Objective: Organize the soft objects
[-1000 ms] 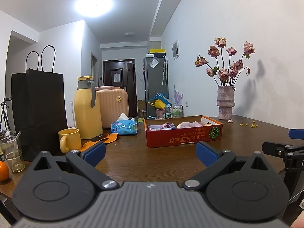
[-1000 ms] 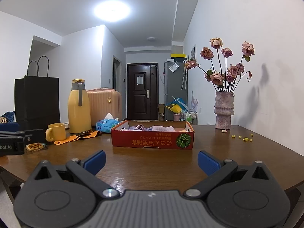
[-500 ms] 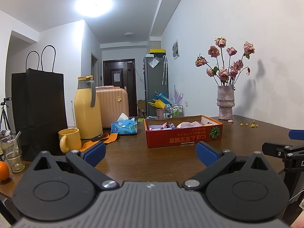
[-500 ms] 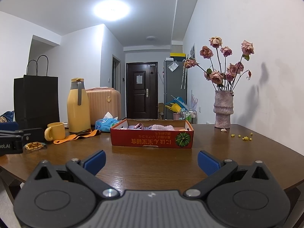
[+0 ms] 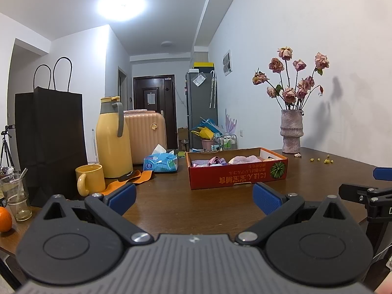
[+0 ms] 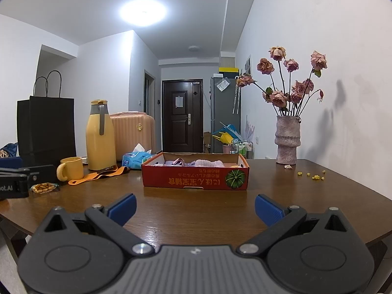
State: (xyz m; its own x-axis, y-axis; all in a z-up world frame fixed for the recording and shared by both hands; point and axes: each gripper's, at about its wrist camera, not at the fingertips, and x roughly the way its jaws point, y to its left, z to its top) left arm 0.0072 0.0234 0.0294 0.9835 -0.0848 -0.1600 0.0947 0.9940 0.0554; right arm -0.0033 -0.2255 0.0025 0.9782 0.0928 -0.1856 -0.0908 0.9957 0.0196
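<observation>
**Table contents, with both grippers held wide and empty**

Red cardboard tray (image 6: 196, 180): set on the brown wooden table (image 6: 196, 220), near its middle, printed side toward the cameras. Soft objects (image 6: 193, 163) in pink and lilac are seen lying inside it; their number cannot be told.

Yellow mug (image 5: 90, 178): stood left of the tray, beside a tall yellow thermos jug (image 5: 111, 137). Its contents are hidden.

Clear glass (image 5: 16, 199): placed at the table's left edge in the left wrist view, with a spoon-like stick leaning in it and an orange (image 5: 5, 219) just beside.

Black paper bag (image 5: 49, 142): upright behind the mug, contents hidden.

Blue tissue pack (image 5: 160, 163): a white tissue is shown protruding from the top.

Pink vase (image 6: 287, 139): dried roses are held in it, at the far right corner.

Left gripper (image 5: 193, 197): jaws spread apart, nothing between them, short of the tray.

Right gripper (image 6: 194, 205): jaws likewise spread, nothing held.
</observation>
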